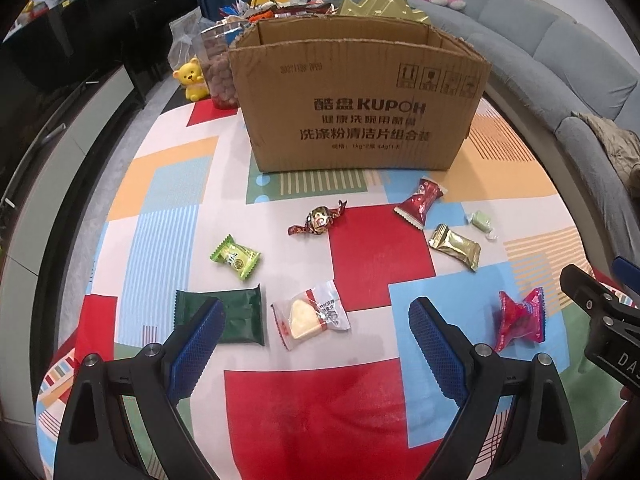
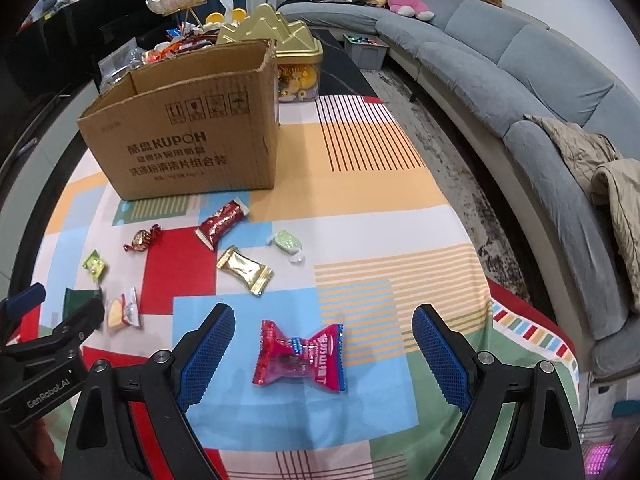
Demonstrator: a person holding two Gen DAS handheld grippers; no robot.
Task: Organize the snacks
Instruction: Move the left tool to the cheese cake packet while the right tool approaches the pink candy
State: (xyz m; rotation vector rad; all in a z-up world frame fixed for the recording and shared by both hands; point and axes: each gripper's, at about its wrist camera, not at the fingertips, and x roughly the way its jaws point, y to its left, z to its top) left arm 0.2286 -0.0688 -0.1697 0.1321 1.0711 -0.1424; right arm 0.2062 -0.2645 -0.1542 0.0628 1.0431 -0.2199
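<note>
Right gripper (image 2: pixel 323 354) hangs wide open around the pink-red crinkled candy wrapper (image 2: pixel 301 358); left gripper (image 1: pixel 314 344), also open, frames the clear-wrapped white heart-shaped candy (image 1: pixel 310 318). The picking step seems in hand; next, each probably must lower and close.

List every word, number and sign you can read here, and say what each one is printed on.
"酷盘 KUPOH": front of the cardboard box.
"洗涤粉清洁片组合装": same box front, lower line.
Four handling pictograms: box front, upper right.
Faint stamped number, upper left of the box: too blurred to read.
"GenRobot.AI": body of the left hand-held gripper.
"DA", cut off by the frame: body of the right hand-held gripper.
Print on the pink candy wrapper and other wrappers: too small to read.
</note>
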